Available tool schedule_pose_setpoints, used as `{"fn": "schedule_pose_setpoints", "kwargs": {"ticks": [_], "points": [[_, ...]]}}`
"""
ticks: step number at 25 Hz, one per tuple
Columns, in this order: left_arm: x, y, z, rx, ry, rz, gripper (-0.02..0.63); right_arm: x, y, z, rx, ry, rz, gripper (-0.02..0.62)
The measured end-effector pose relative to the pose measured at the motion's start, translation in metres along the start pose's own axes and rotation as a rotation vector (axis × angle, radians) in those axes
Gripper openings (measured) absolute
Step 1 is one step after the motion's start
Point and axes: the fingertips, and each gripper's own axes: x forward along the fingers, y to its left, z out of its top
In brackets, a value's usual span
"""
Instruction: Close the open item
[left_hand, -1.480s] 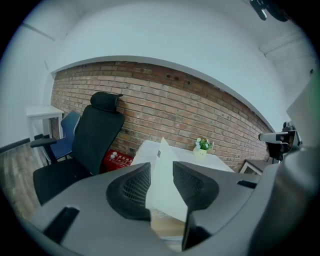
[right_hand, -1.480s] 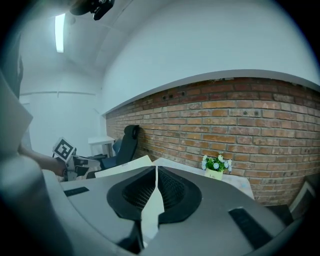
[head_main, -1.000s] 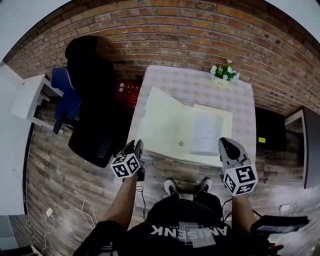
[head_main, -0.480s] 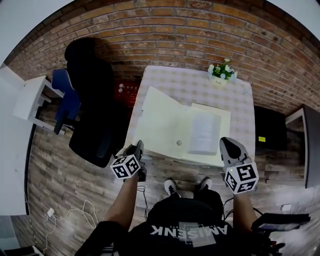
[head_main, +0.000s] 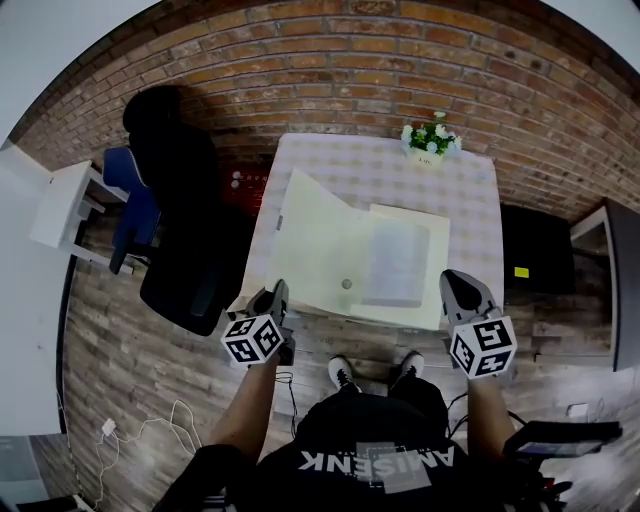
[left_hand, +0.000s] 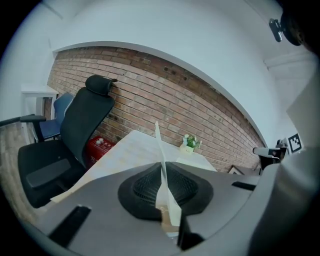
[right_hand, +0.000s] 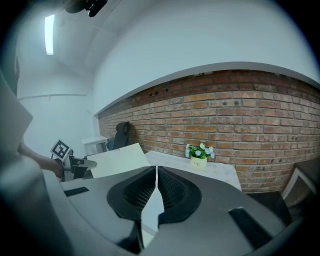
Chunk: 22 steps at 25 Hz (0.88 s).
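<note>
A cream folder (head_main: 320, 250) lies open on the checked table (head_main: 380, 170), with a white stack of paper (head_main: 395, 262) on its right half and its left flap (left_hand: 159, 145) tilted up. My left gripper (head_main: 272, 292) is at the flap's near left corner. Its jaws are closing, and the pads (left_hand: 145, 182) meet the thin flap edge-on. At the folder's near right edge, my right gripper (head_main: 455, 280) is shut, with the cover's edge (right_hand: 150, 210) pinched between its pads. The raised flap (right_hand: 120, 159) also shows in the right gripper view.
A potted flower (head_main: 428, 140) stands at the table's far right corner. A black office chair (head_main: 180, 230) is left of the table, with a red box (head_main: 243, 185) between them. A white shelf (head_main: 60, 205) is far left, a black unit (head_main: 535, 255) to the right. A brick wall runs behind.
The whole scene has shifted slightly as the head moved. Both grippers stay at the folder's near corners.
</note>
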Motion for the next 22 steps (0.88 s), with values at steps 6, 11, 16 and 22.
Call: {"fn": "schedule_pose_setpoints", "kwargs": {"ticks": [6,11,16,22], "points": [[-0.005,-0.043,0.003,0.095,-0.024,-0.045,0.023,-0.014,-0.020,-0.003,0.010,0.000,-0.003,0.043],[-0.005,-0.087,-0.002,0.172,-0.052,-0.106,0.023,-0.025,-0.034,-0.002,0.012,-0.013,-0.006,0.043],[-0.001,-0.117,-0.012,0.193,-0.035,-0.148,0.023,-0.032,-0.045,-0.007,0.023,-0.005,-0.008,0.043],[0.006,-0.162,-0.026,0.310,-0.001,-0.230,0.023,-0.039,-0.058,-0.010,0.035,0.002,-0.015,0.043]]}}
